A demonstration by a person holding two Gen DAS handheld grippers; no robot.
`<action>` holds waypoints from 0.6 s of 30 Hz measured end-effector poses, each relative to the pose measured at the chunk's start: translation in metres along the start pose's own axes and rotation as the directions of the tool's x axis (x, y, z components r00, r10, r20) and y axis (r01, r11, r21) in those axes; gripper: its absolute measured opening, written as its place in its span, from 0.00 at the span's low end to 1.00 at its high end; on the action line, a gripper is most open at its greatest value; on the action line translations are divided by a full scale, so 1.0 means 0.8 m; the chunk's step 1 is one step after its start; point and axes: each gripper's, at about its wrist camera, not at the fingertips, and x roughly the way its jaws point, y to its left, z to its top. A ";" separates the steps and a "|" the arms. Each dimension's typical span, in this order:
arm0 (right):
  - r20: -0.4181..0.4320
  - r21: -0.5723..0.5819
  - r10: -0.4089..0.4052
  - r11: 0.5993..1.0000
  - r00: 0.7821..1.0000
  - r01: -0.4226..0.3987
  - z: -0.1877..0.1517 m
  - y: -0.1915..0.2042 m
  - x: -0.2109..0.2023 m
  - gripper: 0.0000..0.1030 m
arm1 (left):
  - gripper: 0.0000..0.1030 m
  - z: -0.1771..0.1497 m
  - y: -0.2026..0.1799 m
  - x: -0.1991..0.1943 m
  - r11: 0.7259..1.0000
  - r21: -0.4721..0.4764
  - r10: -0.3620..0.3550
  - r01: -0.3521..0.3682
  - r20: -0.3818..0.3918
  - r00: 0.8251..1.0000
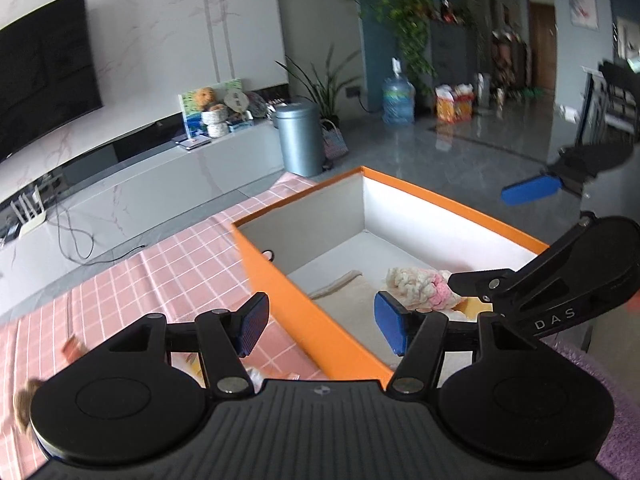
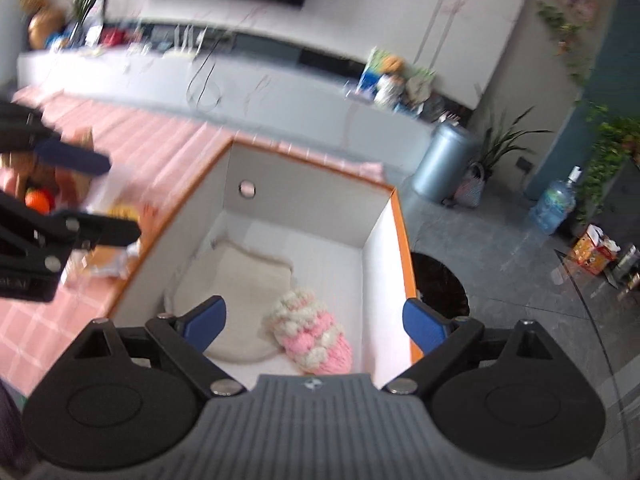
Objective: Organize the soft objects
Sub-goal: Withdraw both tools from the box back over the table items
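Both the left claw [image 1: 322, 326] and the right claw [image 2: 316, 322] gape wide and empty above the orange box [image 2: 404, 248], where a pink-and-white knitted hat [image 2: 312, 340] lies beside a cream cushion [image 2: 240, 280] at its 10 o'clock, on the pink checked surface [image 1: 160, 272].

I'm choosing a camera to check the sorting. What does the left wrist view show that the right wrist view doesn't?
Only left wrist view: the box's orange outer wall and a yellow thing beside the knit.

Only right wrist view: the whole cream cushion, plus blurred toys on the cloth.

Both: the open box, the pink-and-white knit inside, the pink checked cloth, both grippers empty.
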 end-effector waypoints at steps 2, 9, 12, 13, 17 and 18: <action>0.034 0.048 0.001 0.999 0.999 -0.003 -0.004 0.009 -0.008 0.91 | 0.69 -0.007 0.009 -0.011 0.999 -0.038 0.005 -0.004 0.018 1.000; 0.119 0.137 -0.001 0.990 0.993 -0.015 -0.010 0.054 -0.024 0.92 | 0.69 -0.041 0.043 -0.048 0.983 -0.175 0.068 -0.057 0.054 0.996; 0.147 0.154 0.000 0.988 0.989 -0.023 -0.011 0.073 -0.026 0.93 | 0.69 -0.055 0.057 -0.060 0.970 -0.225 0.101 -0.087 0.054 0.993; 0.157 0.157 0.002 0.987 0.988 -0.027 -0.012 0.080 -0.027 0.94 | 0.69 -0.060 0.062 -0.063 0.967 -0.236 0.114 -0.098 0.054 0.992; 0.180 0.156 0.016 0.987 0.984 -0.045 -0.012 0.107 -0.028 0.94 | 0.69 -0.086 0.079 -0.080 0.948 -0.289 0.153 -0.133 0.049 0.987; 0.186 0.158 0.022 0.986 0.982 -0.052 -0.012 0.115 -0.029 0.94 | 0.69 -0.091 0.083 -0.082 0.943 -0.304 0.159 -0.137 0.048 0.986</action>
